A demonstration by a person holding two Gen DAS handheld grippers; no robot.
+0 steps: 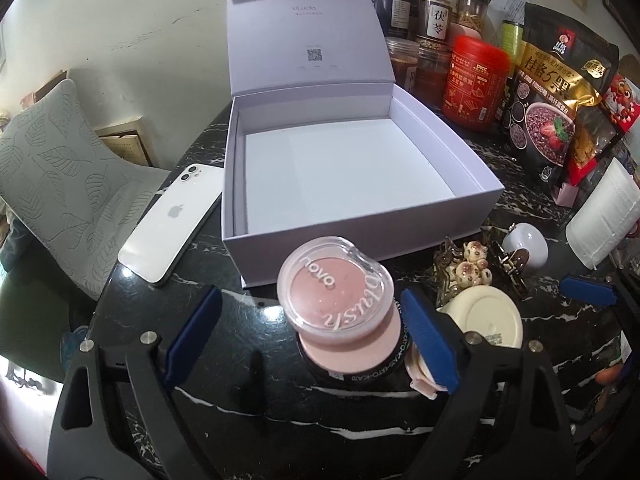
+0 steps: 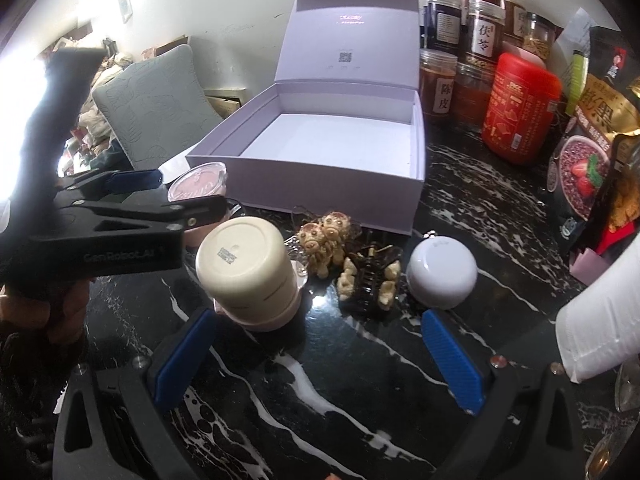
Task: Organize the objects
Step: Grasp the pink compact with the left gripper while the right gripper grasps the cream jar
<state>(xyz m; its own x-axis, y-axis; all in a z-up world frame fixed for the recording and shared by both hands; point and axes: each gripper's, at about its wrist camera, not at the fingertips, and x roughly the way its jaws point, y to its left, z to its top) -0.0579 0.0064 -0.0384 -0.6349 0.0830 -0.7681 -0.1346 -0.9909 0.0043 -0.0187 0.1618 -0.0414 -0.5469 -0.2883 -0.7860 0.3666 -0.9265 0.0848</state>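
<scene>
An open white gift box (image 1: 420, 216) (image 2: 320, 184) stands empty on the black marble table, lid up. A pink blush compact (image 1: 336, 290) (image 2: 198, 184) sits stacked on a pink and black container (image 1: 352, 360) in front of the box. My left gripper (image 1: 312, 328) (image 2: 188, 194) is open, its blue fingers on either side of the stack without touching it. A cream jar (image 1: 486, 316) (image 2: 246, 276), two bear-decorated hair clips (image 1: 468, 268) (image 2: 326, 236) and a white round case (image 1: 526, 244) (image 2: 442, 274) lie to the right. My right gripper (image 2: 316, 356) is open and empty, just before the cream jar.
A white iPhone (image 1: 172, 220) lies left of the box. Jars (image 1: 434, 16), a red canister (image 1: 476, 78) (image 2: 518, 108) and a black oatmeal bag (image 1: 556, 96) stand at the back right. A white packet (image 1: 604, 212) (image 2: 600, 324) lies at the right. A grey cushion (image 1: 52, 184) is left.
</scene>
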